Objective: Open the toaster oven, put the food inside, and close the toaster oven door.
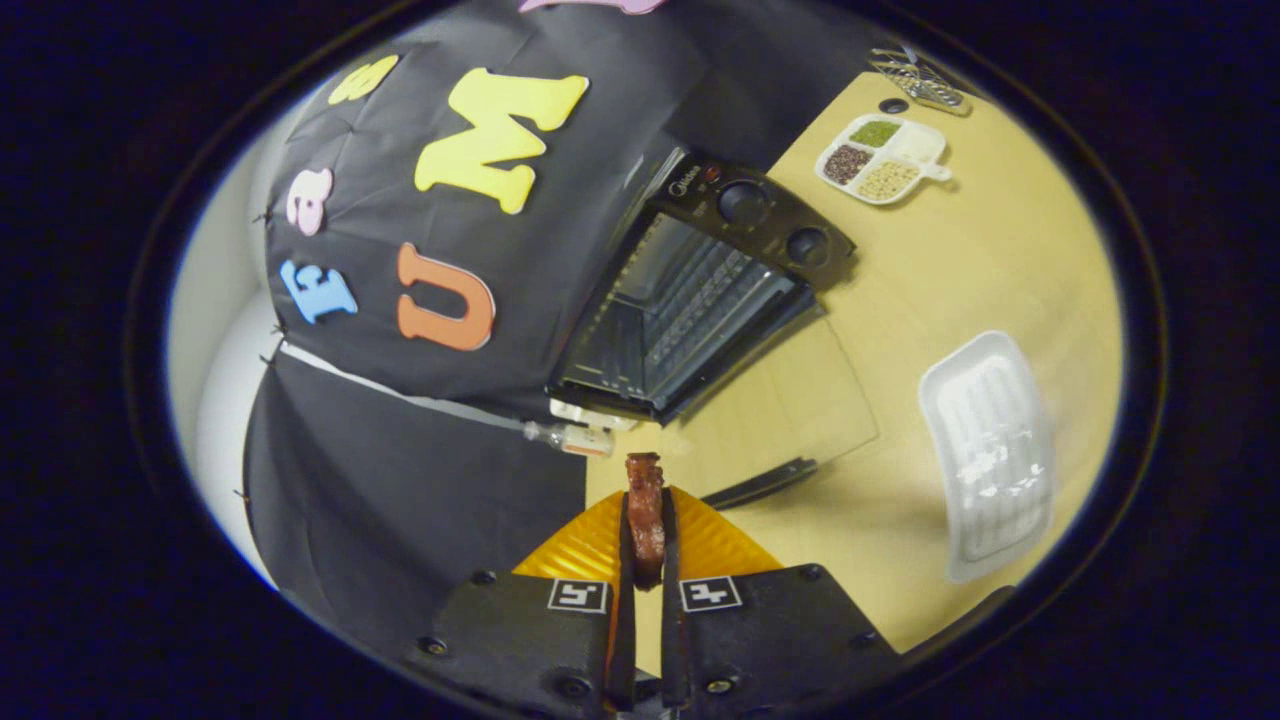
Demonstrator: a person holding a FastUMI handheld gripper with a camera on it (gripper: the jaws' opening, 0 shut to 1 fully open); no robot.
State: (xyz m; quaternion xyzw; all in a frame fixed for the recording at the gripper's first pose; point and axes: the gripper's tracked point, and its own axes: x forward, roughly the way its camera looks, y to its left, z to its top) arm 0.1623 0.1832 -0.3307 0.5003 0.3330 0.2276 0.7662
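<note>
- While the tool (646, 530) carries it, the food (645, 515), a dark reddish-brown strip that looks like cooked meat, stands on edge between the two fingers, which press on it from both sides; its upper end sticks out past the fingertips toward 12 o'clock.
- Judging by its look, the food is light, somewhat soft and probably greasy, so it could slide or sag if the squeeze eases; a hard squeeze might crush it. The present hold, along its lower length, seems sensible, leaving the free end to lead into the oven.
- Beyond the fingers, toward 12 to 1 o'clock, the toaster oven (700, 290) sits on the tabletop (1000, 260) with its glass door (790, 400) already dropped flat, its dark handle (760, 483) nearest the tool, and the wire rack (690, 310) showing inside.
- At about 2 o'clock of the tool lies a white ribbed tray (990, 450), apparently where the food came from; farther off, at 1 o'clock, sits a divided dish of grains (885, 160) and beyond it a small wire basket (920, 80).
- That open door is thin glass: I would pass over it without knocking it.
</note>
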